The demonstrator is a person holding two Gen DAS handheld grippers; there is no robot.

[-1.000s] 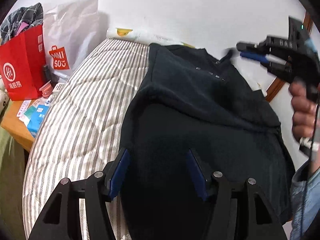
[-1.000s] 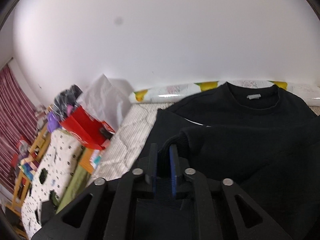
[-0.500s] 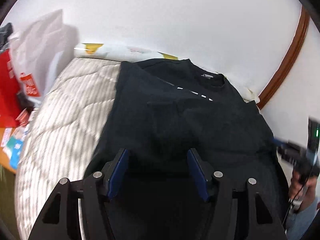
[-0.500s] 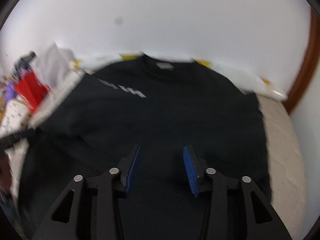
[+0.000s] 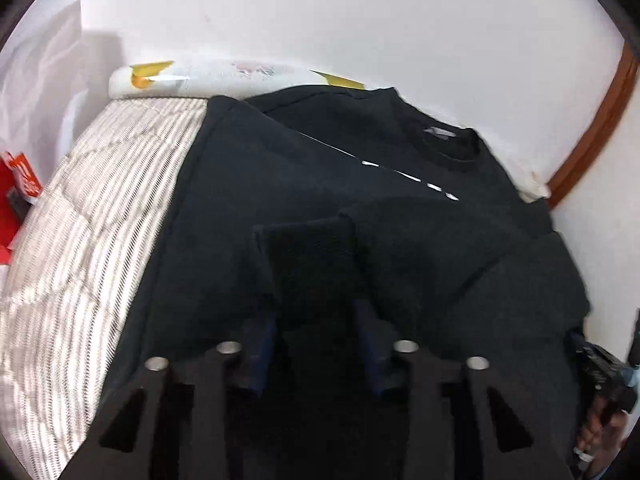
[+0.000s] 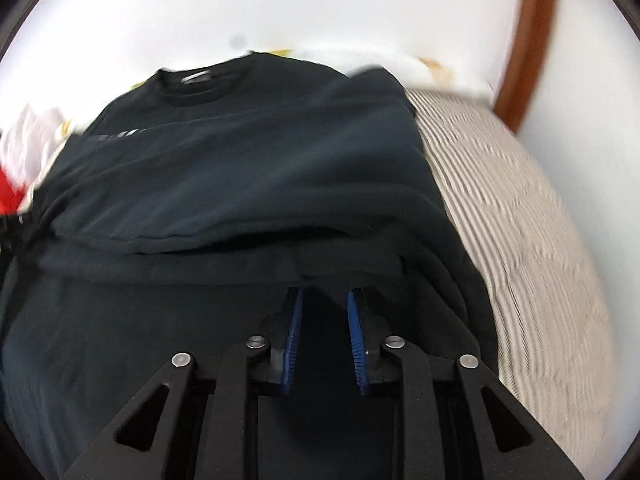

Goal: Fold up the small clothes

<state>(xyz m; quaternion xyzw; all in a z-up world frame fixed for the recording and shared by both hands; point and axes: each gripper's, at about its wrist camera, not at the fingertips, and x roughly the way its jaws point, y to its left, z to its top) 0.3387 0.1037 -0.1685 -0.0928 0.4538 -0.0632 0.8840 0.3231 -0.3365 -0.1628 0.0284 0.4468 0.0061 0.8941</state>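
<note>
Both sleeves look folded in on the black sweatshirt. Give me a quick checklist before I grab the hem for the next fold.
1. Left gripper open, nothing pinched: ok.
2. Right gripper open above the fabric, nothing held: ok.
3. Black sweatshirt lies on the striped quilt, collar toward the wall: ok.
4. Sleeve cuff folded in across the body: ok.
5. Right-side fold smooth: not ok, layered ridges cross the right wrist view.
6. Bottom hem position: cannot tell, it lies below both views.
</note>
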